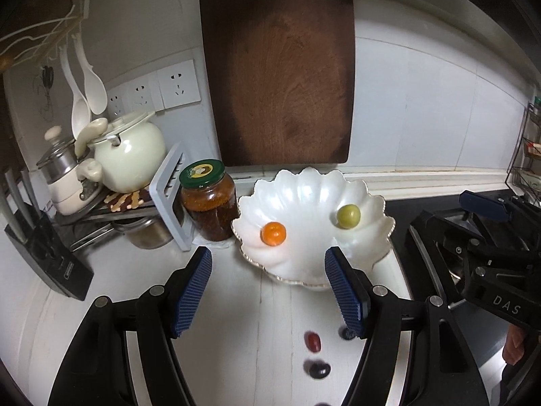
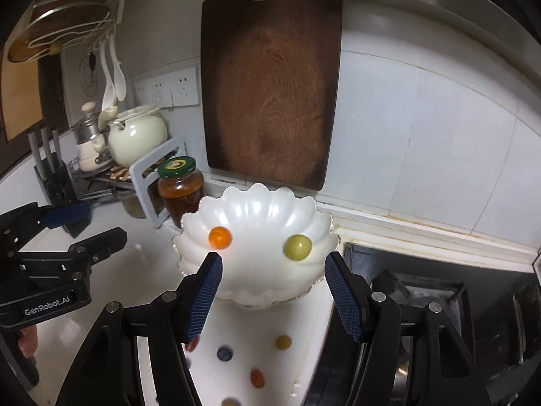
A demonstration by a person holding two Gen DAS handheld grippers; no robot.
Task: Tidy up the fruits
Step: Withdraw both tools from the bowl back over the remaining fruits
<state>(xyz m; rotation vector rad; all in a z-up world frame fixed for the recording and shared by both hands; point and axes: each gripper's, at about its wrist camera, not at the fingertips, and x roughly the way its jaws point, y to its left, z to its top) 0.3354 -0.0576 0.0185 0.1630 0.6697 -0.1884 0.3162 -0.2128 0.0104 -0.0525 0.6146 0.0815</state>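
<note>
A white shell-shaped bowl [image 1: 304,189] [image 2: 257,206] stands on the white counter and holds an orange fruit [image 1: 273,233] [image 2: 219,237] and a green fruit [image 1: 348,216] [image 2: 297,247]. Several small fruits lie on the counter in front of it: a red one [image 1: 312,341], a dark one [image 1: 317,368], a blue one [image 2: 225,353], a yellow one [image 2: 283,341] and an orange-red one [image 2: 257,378]. My left gripper [image 1: 268,291] is open and empty, just before the bowl. My right gripper [image 2: 273,296] is open and empty over the bowl's near rim.
A dark wooden cutting board [image 1: 277,71] leans on the tiled wall behind the bowl. A jar with a green lid [image 1: 208,199] stands left of the bowl, beside a rack with a cream kettle [image 1: 130,155]. A black gas stove [image 2: 439,291] lies at the right.
</note>
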